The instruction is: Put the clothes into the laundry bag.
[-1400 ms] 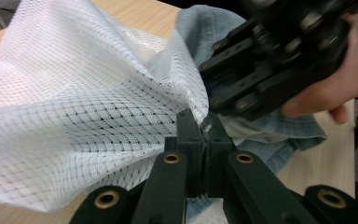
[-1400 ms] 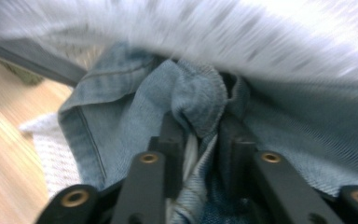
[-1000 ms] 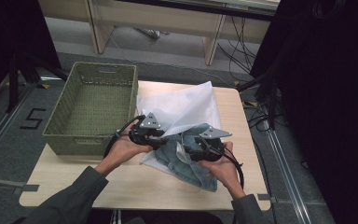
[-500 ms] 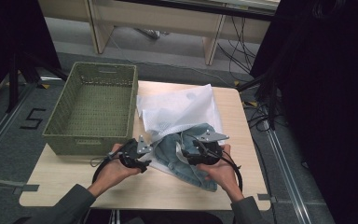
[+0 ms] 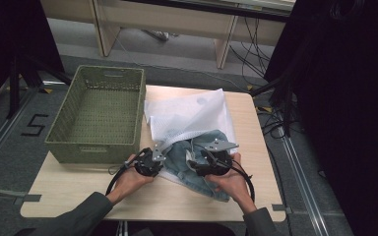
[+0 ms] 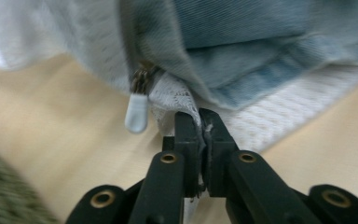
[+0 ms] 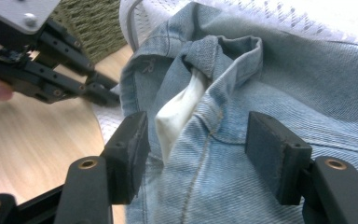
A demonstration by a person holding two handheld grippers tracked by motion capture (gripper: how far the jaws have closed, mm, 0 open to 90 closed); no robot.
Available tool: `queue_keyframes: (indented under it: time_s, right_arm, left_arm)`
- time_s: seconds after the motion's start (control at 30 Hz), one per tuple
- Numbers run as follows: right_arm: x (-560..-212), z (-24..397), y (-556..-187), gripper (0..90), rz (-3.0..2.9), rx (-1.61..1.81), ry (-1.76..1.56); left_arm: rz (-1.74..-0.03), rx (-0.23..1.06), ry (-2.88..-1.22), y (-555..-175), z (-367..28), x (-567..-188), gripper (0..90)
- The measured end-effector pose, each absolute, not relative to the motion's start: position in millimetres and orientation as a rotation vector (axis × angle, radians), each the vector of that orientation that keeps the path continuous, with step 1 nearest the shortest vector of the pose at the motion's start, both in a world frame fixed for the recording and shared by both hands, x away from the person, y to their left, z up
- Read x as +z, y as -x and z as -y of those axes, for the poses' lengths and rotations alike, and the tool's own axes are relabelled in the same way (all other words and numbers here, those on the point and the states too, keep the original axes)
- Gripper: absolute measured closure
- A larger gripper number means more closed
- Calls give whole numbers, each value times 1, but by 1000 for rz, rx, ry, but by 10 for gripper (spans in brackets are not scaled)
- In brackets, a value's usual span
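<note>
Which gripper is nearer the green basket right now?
Left. The left gripper, shut on the white mesh bag, sits just off the green basket; the right gripper is open over the jeans, farther away.

Both forearms reach in low, hands side by side. The left gripper (image 6: 197, 122) has its fingers (image 6: 185, 135) pressed together on white mesh fabric (image 6: 172, 95). The right gripper (image 7: 198, 156) holds its fingers (image 7: 130, 149) spread wide apart.

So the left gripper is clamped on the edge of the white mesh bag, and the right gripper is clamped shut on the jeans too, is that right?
Not quite. The left gripper is indeed shut on the white mesh bag edge, but the right gripper is not clamped: the right gripper view shows its jaws standing wide apart, one on either side of a fold of the jeans.
</note>
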State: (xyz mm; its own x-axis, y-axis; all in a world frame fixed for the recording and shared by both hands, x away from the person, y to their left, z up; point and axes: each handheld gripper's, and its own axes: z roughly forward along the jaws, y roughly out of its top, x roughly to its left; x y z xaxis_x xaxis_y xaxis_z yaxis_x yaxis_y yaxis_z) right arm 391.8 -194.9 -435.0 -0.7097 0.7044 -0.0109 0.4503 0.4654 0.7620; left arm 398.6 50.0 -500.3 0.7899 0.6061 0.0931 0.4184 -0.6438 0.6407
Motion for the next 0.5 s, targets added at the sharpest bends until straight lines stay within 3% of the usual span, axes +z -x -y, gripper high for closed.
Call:
queue_keyframes:
  time_s: [0.3,0.37,0.43,0.5]
  right_arm:
    - [-448,178,-384,399,-2493,1018,-955]
    - [-458,171,-387,464,-2519,961,-976]
    - [-467,163,-395,625,-2539,904,-966]
    - [-471,154,-404,726,-2542,865,-962]
  left_arm:
    - [-688,386,-2421,-379,-50,-501,870]
    - [-695,376,-2422,-378,-49,-501,871]
    - [-685,401,-2426,-376,-48,-501,873]
    - [-670,425,-2431,-376,-48,-501,874]
